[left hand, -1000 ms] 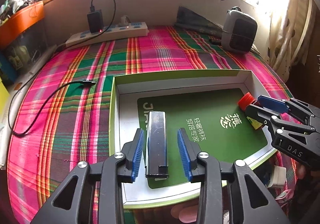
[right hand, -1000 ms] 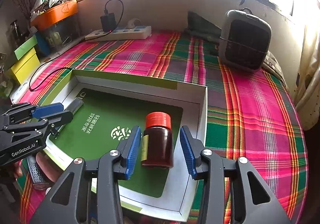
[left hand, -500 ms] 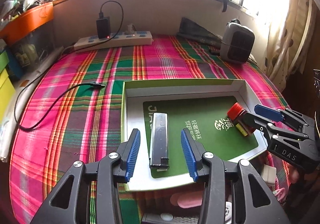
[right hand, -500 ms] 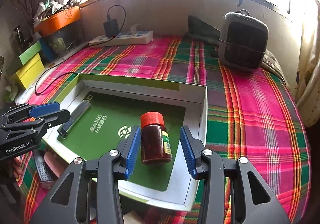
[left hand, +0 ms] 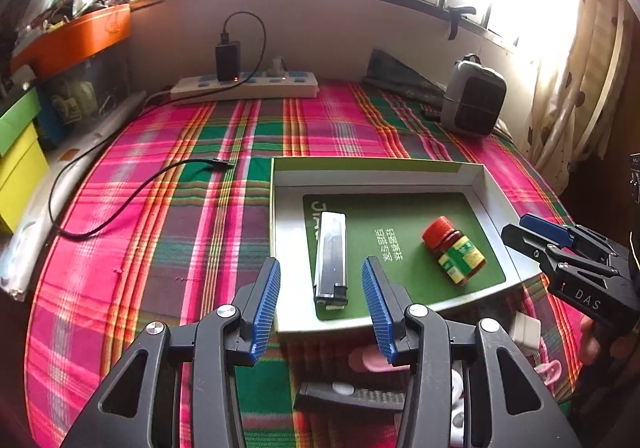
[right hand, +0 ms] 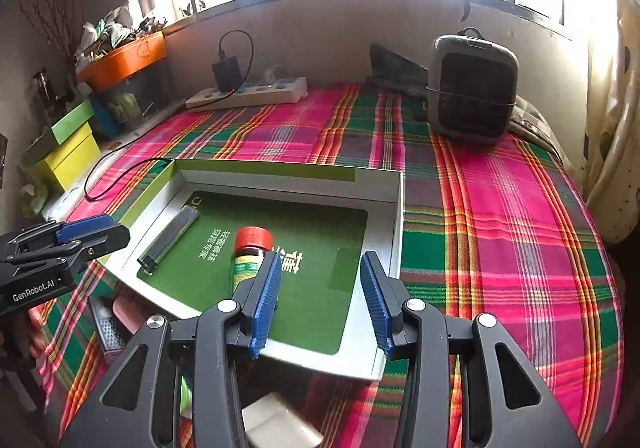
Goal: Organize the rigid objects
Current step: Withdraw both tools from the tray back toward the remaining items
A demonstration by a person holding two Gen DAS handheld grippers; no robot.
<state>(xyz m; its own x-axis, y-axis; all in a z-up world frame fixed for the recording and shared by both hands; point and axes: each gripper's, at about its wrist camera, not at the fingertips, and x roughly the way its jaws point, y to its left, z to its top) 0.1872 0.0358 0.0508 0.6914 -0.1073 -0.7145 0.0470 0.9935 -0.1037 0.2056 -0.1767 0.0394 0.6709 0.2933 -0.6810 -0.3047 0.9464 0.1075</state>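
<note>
1. Rigid objects already sit inside the shallow box lid [left hand: 376,168]: a silver lighter [left hand: 330,256] and a red-capped bottle [left hand: 454,251], both lying flat on its green liner.

2. Left gripper [left hand: 320,302] hangs over the near edge of the lid, its jaws spread wide with nothing pressed between them; they have just been opening. The lighter lies straight ahead of the jaws, its long axis running away from them along the line of the fingers, its black end nearest.

3. Right gripper [right hand: 318,298] hangs beside it over the lid's near right corner, jaws likewise apart and empty. The bottle [right hand: 249,256] lies on its side ahead and to the left of these jaws, half hidden by the left finger, red cap pointing away.

4. Seen from the left wrist, the right gripper [left hand: 536,234] stands just outside the lid's right wall, apart from the bottle.

5. Beneath and behind both pairs of jaws, off the lid's near edge, more items wait on the plaid bedspread [left hand: 160,232]: a pink object [left hand: 362,362], a dark remote-like bar [left hand: 352,396] and a small white block [left hand: 526,330].

6. Judged from this layout, the next pick lies behind the jaws rather than ahead; the left gripper looks nearer the pink object and the bar, the right nearer the white block.
</note>
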